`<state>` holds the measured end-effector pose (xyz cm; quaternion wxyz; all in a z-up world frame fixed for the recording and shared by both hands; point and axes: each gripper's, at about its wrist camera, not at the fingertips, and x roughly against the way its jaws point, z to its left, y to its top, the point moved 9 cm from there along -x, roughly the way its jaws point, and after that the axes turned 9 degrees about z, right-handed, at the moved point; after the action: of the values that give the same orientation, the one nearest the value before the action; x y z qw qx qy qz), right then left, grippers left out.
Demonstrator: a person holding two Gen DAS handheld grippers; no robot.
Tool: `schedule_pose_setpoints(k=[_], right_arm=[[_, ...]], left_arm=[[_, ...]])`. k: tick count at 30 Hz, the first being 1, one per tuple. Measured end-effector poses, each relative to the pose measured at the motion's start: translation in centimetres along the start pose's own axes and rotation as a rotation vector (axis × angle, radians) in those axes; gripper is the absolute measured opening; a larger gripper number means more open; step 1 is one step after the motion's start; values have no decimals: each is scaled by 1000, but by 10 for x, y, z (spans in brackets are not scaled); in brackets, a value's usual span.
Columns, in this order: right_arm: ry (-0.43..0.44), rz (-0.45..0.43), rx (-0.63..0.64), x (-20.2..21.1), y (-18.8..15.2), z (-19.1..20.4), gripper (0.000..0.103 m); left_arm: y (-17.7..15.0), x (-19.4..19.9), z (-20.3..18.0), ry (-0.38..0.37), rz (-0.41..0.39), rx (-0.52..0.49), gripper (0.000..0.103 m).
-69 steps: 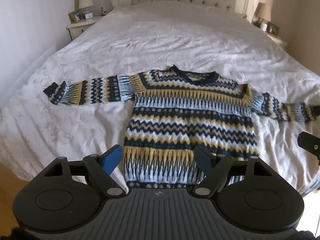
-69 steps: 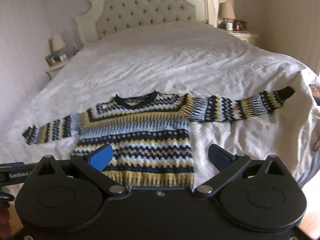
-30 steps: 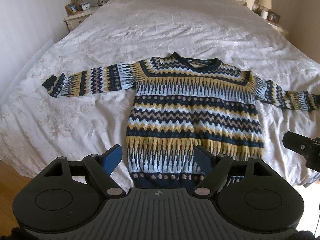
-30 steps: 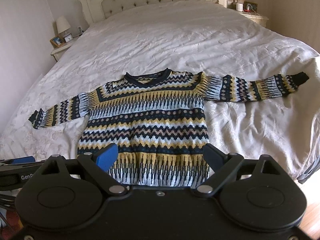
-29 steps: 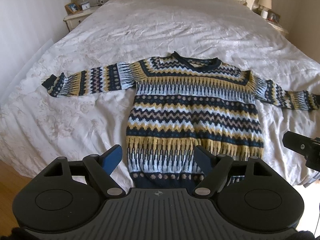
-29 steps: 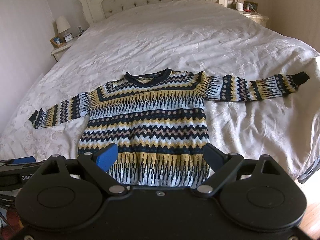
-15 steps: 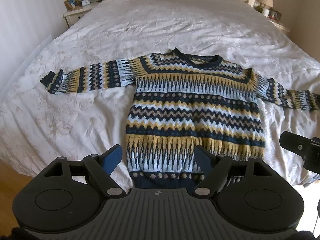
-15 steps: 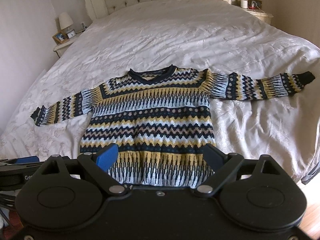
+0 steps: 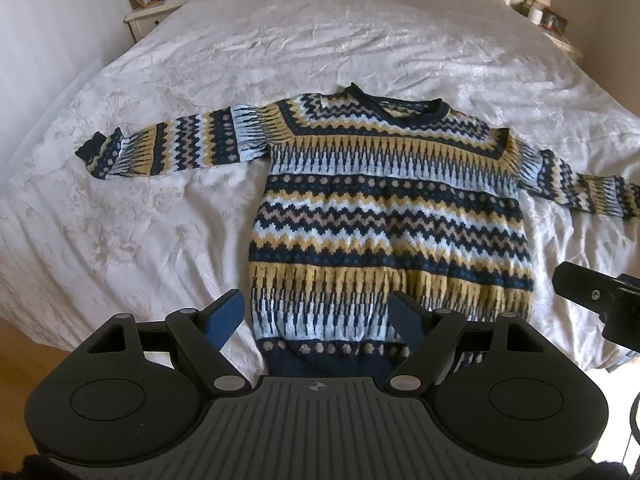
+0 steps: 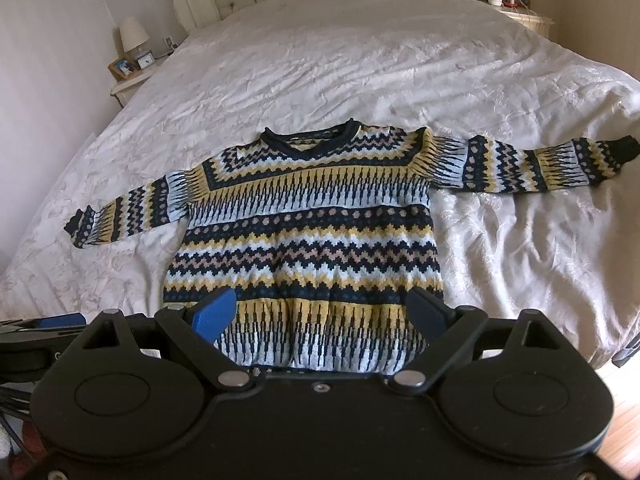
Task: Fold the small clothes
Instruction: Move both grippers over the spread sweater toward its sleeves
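both tongs stood wide and empty above the hem of a spread sweater.

the left tongs (image 9: 316,314) and right tongs (image 10: 320,314) tilted steeply down over the near edge of the white quilted bed (image 9: 132,236), gripping nothing. the navy, yellow and pale-blue patterned knit sweater (image 9: 388,224) lay flat, front up, sleeves out sideways. it looked soft, thick and limp, likely to sag; cuffs or hem corners seemed the best places to pinch.
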<state>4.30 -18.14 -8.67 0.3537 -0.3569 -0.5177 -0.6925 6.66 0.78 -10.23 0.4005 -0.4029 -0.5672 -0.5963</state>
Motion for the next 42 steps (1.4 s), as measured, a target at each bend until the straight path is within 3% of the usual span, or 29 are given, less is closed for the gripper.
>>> schedule_pose_setpoints(k=[30,42], right_arm=[[24,106,-25,-44,21,-9,92],[18,159,-37,-72,44,-14,92]], left_arm=[[24,-39,-6,-4,125,1,78],[51,-65,-8,-17,184,13,78]])
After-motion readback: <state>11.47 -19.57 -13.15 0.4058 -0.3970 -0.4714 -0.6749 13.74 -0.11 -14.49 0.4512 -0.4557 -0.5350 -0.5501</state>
